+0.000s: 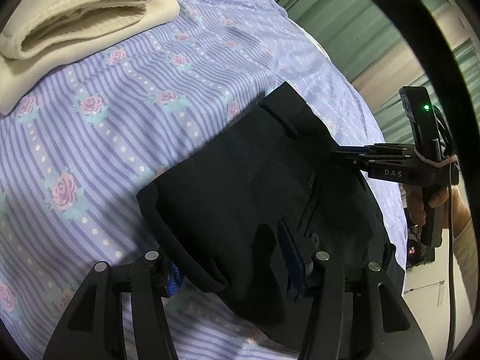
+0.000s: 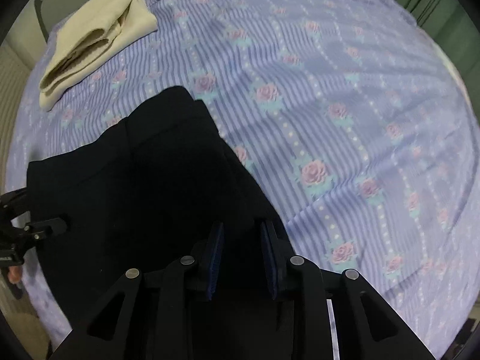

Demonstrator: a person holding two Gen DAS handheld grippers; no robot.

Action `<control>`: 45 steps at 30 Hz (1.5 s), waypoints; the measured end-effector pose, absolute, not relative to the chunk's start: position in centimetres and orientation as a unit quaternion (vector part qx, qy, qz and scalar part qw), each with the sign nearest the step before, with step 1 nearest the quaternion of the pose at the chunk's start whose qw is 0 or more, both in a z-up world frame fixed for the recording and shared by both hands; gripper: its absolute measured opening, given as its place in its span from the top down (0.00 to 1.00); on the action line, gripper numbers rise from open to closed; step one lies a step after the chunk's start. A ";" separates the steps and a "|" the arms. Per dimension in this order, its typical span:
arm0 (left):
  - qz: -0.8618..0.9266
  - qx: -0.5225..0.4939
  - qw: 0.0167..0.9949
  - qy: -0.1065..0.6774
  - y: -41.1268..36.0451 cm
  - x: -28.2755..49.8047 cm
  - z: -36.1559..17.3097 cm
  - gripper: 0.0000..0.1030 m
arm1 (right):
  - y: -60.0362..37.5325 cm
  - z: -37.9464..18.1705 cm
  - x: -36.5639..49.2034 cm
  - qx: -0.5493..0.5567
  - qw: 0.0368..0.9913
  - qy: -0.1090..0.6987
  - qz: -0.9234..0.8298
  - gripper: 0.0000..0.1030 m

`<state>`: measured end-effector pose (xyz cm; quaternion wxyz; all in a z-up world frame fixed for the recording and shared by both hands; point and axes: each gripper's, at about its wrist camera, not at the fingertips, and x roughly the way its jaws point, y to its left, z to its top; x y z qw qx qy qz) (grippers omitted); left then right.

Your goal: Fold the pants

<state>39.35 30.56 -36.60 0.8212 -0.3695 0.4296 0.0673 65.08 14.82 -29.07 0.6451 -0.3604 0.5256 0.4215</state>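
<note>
Lying folded, black pants, long axis toward cream garment.

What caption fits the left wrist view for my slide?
Left gripper open over folded black pants on a floral sheet, right gripper at their far edge, cream cloth behind.

Soft, even indoor light. Heavy fisheye bending with black vignette corners. Right wrist view slightly motion-blurred. Black pants underexposed, folds barely resolved; no glare.
</note>
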 end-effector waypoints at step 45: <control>0.063 -0.429 0.812 0.390 31.6 39.9 -38.0 0.37 | 8.2 -23.7 61.2 -0.199 0.847 0.436 0.231 0.34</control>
